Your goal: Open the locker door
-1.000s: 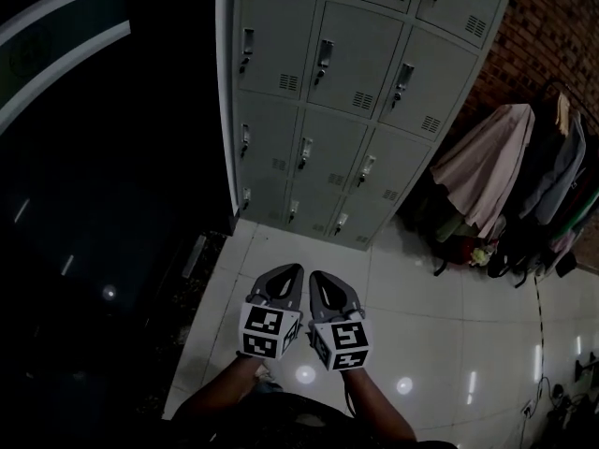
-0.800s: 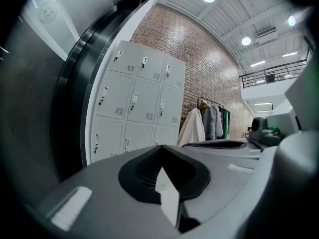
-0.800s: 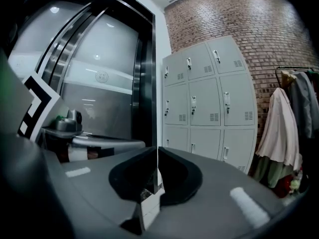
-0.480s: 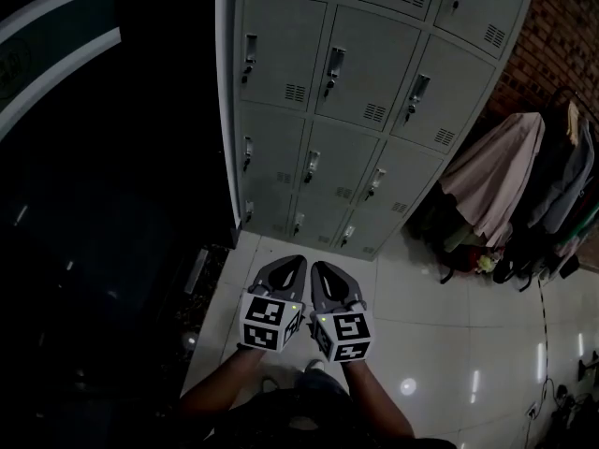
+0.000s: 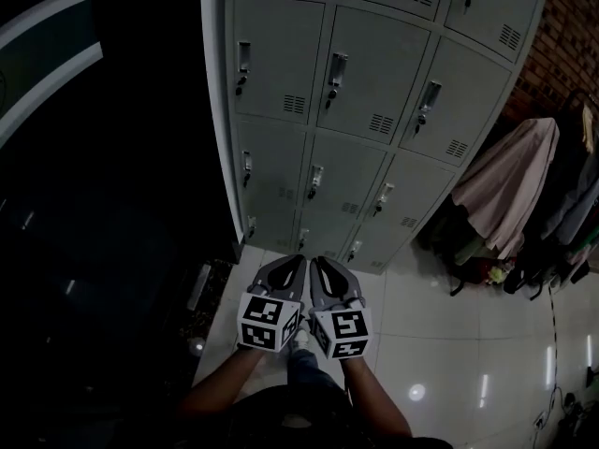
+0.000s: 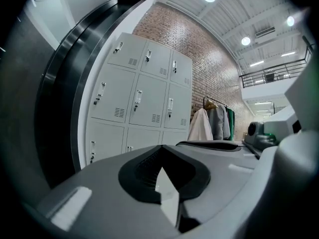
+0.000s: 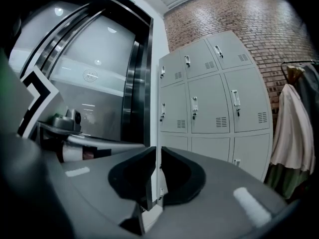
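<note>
- Pale tiled floor [image 5: 449,325] runs up to a brick wall [image 5: 573,36], with coats [image 5: 510,190] hanging on the right and dark glass on the left.
- Ahead of me, against the brick, stands the bank of grey lockers [image 5: 281,157], 3 columns wide and well apart from both grippers.
- Every locker door [image 5: 370,68] I can see sits shut and flush. Each has a small latch handle [image 5: 334,71] near its left edge and a vent low on its right.
- The left gripper [image 5: 296,262] hangs low in front of me, its fingers closed tip to tip on nothing.
- The right gripper [image 5: 320,262] sits just beside it, fingers pressed together, also empty.
- I judge this to be the approach: no door is touched yet.
- Next I need to close in, choose 1 door, spread the fingers around its latch and pull outward. The task does not say which door.
</note>
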A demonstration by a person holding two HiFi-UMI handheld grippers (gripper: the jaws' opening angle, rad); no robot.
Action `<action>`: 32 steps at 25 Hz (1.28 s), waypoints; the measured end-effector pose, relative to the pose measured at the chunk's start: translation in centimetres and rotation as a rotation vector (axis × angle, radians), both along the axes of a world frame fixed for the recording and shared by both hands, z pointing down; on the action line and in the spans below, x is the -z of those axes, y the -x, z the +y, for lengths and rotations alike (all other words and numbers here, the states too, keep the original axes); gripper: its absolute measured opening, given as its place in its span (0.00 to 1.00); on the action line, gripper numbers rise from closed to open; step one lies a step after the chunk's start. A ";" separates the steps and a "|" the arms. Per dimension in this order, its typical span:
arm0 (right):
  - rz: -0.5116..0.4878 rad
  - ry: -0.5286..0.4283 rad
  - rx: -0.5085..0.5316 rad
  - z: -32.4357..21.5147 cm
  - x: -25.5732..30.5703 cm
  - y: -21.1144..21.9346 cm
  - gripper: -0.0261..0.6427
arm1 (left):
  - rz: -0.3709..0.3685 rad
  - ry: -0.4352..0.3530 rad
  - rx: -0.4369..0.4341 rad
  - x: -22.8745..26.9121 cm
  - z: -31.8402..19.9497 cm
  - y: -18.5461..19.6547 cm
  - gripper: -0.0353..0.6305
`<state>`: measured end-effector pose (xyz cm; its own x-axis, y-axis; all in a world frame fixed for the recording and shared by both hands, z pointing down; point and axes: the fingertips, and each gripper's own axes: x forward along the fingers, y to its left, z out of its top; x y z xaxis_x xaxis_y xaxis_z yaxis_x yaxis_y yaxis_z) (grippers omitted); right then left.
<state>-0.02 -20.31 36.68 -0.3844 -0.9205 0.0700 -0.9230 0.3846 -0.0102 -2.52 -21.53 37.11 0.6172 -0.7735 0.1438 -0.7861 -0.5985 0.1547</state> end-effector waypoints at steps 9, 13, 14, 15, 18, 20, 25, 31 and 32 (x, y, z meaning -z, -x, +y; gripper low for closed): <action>-0.014 0.013 0.027 -11.7 -2.4 -1.5 0.06 | -0.003 0.012 0.046 -2.2 -10.6 -0.6 0.06; -0.024 0.016 0.046 -16.3 -4.0 -2.4 0.09 | -0.004 0.016 0.062 -3.6 -15.3 -1.5 0.06; -0.025 0.016 0.053 -17.4 -4.5 -2.6 0.09 | -0.003 0.017 0.065 -3.9 -16.4 -1.8 0.06; -0.027 0.017 0.060 -18.5 -5.0 -2.7 0.10 | -0.002 0.018 0.066 -4.3 -17.4 -2.1 0.06; -0.034 0.021 0.076 -21.7 -6.5 -3.1 0.13 | -0.003 0.015 0.067 -5.4 -20.0 -2.9 0.06; -0.037 0.025 0.083 -23.8 -7.5 -3.4 0.14 | -0.008 0.011 0.075 -6.3 -21.8 -3.2 0.06; -0.053 0.050 0.086 -28.5 -10.4 -4.4 0.19 | -0.003 0.011 0.107 -8.6 -26.2 -3.6 0.06; -0.066 0.063 0.083 -33.7 -14.3 -4.6 0.26 | -0.014 0.019 0.127 -11.9 -31.1 -3.4 0.06; -0.069 0.064 0.079 -34.6 -15.0 -4.6 0.27 | -0.015 0.018 0.133 -12.5 -31.9 -3.3 0.06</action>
